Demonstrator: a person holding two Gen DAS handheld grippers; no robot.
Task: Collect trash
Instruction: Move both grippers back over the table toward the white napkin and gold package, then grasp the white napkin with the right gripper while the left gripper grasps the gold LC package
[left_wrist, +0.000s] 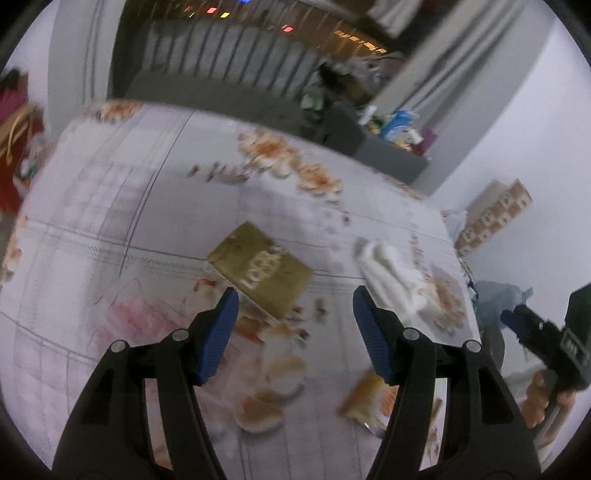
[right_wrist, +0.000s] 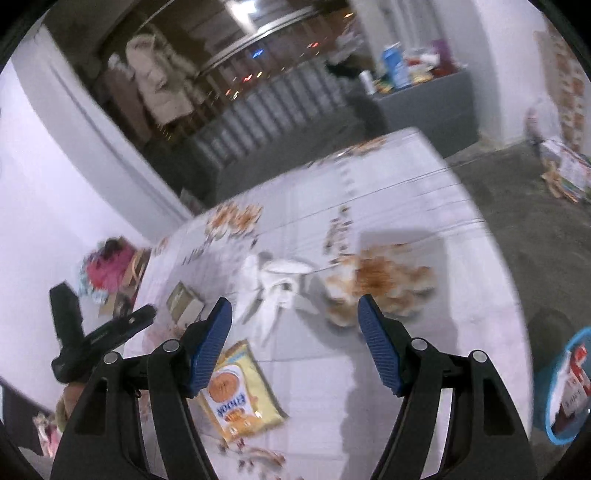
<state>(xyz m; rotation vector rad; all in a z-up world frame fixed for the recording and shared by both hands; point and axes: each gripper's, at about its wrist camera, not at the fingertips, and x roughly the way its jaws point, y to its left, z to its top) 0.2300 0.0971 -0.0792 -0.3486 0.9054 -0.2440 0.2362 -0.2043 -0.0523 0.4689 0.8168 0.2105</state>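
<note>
Left wrist view, item one: my left gripper (left_wrist: 293, 297) hangs over the table (left_wrist: 110, 206), jaws apart, nothing between the blue pads. Just ahead of the left pad lies a gold box (left_wrist: 264, 267), flat on the patterned cloth and turned at an angle. Ahead of the right pad, a crumpled white tissue (left_wrist: 391, 275), close to the table's right edge. Near the camera and partly behind the right finger, a yellow snack packet (left_wrist: 365, 400). The cloth left of the box is bare right out to the table's left edge; that is the widest free stretch. At the far right, past the table edge, my right gripper (left_wrist: 517, 319) shows from the side.

Right wrist view, item two: the right gripper (right_wrist: 295, 306) also stands with its jaws apart, holding nothing. The snack packet (right_wrist: 240, 391) lies flat just under the left finger. The tissue (right_wrist: 275, 284) sits ahead between the fingers, the gold box (right_wrist: 183, 301) left of it. The far half of the table (right_wrist: 399, 177) is bare up to its far corner. Beyond the right edge is open grey floor (right_wrist: 517, 229). A blue bin (right_wrist: 565, 391) stands low at the right, beside the table, with red and white packaging inside. The left gripper (right_wrist: 147, 312) enters from the left, side-on.
</note>
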